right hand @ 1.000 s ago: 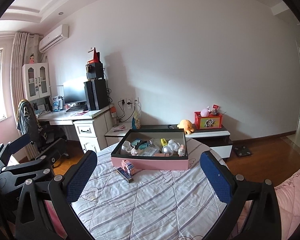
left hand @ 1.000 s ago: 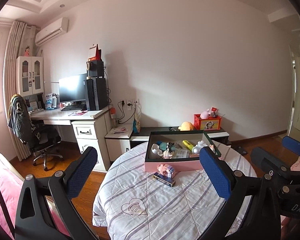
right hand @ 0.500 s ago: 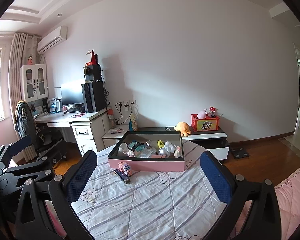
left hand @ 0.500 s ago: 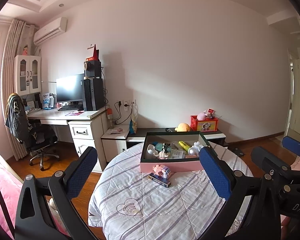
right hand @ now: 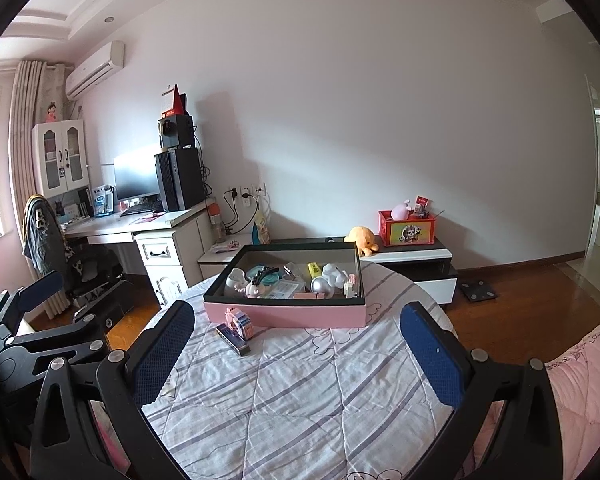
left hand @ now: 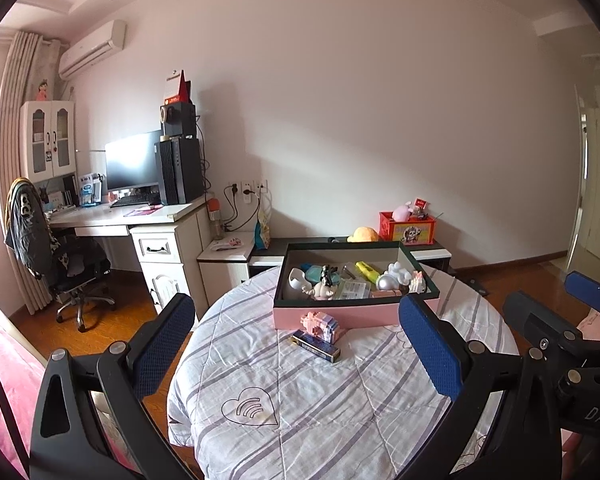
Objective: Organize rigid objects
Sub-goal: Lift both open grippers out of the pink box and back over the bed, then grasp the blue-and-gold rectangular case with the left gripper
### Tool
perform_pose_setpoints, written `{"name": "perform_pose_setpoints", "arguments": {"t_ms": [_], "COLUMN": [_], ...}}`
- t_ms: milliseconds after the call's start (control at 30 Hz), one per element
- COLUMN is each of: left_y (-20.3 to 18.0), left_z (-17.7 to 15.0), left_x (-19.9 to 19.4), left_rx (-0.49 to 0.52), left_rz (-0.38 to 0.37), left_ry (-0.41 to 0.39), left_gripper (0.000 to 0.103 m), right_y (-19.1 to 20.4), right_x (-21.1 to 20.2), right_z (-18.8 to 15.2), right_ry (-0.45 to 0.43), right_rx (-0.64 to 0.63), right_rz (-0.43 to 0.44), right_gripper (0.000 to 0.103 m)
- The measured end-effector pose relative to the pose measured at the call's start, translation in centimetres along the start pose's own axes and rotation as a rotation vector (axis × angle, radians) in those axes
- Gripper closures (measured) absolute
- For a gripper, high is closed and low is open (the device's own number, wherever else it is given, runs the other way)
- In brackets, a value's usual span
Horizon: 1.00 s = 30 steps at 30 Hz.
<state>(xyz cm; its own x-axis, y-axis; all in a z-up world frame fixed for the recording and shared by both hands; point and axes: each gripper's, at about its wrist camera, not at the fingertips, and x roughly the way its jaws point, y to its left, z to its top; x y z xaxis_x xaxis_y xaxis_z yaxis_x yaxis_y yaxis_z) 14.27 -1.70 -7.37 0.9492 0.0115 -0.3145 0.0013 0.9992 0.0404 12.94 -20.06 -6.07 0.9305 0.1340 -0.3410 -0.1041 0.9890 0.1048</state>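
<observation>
Pink box (left hand: 352,316) — far table edge | both jaws wide, empty

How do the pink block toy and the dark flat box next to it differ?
The pink block toy is pastel and chunky and stands taller; the dark flat box is navy-black, slim and lies flat. The block toy sits right against the pink tray; the flat box lies nearer the camera, angled. Both rest on the striped quilt outside the tray, ungrasped.
</observation>
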Motion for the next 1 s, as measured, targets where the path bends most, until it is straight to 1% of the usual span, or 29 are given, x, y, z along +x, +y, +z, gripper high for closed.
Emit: {"name": "perform_pose_setpoints", "arguments": {"t_ms": [100,200,267,533,667,733,800,867,1000], "left_y": [0.1,0.5,0.6,2.4,3.0,3.1,2.8,1.7,-0.5], "left_z": [-0.6,-1.5,-2.3,-5.9,-7.4,-8.0,-8.4,-8.5,-8.4], "left_x": [1.4,3.5,4.9,12.0,15.1,16.5,17.8,19.0,20.8], "left_rx": [0.001,-0.01,-0.013,-0.066,-0.089,-0.107,-0.114,-0.098,-0.08], "left_rz": [-0.014,-0.036,-0.034,-0.025,-0.012,-0.022,-0.042,-0.059,-0.105], "left_ry": [0.028,0.084,0.12,0.318,0.4,0.436,0.464,0.484,0.501], "left_gripper": [0.0,0.0,0.0,0.0,0.0,0.0,0.0,0.0,0.0], "right_y": [-0.1,-0.3,-0.5,-1.7,-2.3,-2.6,-2.9,-3.4,-4.3], "right_x": [1.2,2.9,4.2,10.7,13.2,14.5,15.6,16.6,18.0], "right_z": [-0.5,-1.0,-1.5,-4.1,-5.2,-5.8,-6.1,-6.5,-7.0], "right_ry": [0.024,0.056,0.086,0.217,0.269,0.294,0.314,0.33,0.355], "right_rx": [0.0,-0.001,-0.001,0.011,0.02,0.025,0.029,0.033,0.047], "right_rz": [-0.001,-0.003,-0.004,-0.017,-0.015,-0.015,-0.013,-0.013,-0.017], "right_gripper": [0.0,0.0,0.0,0.0,0.0,0.0,0.0,0.0,0.0]}}
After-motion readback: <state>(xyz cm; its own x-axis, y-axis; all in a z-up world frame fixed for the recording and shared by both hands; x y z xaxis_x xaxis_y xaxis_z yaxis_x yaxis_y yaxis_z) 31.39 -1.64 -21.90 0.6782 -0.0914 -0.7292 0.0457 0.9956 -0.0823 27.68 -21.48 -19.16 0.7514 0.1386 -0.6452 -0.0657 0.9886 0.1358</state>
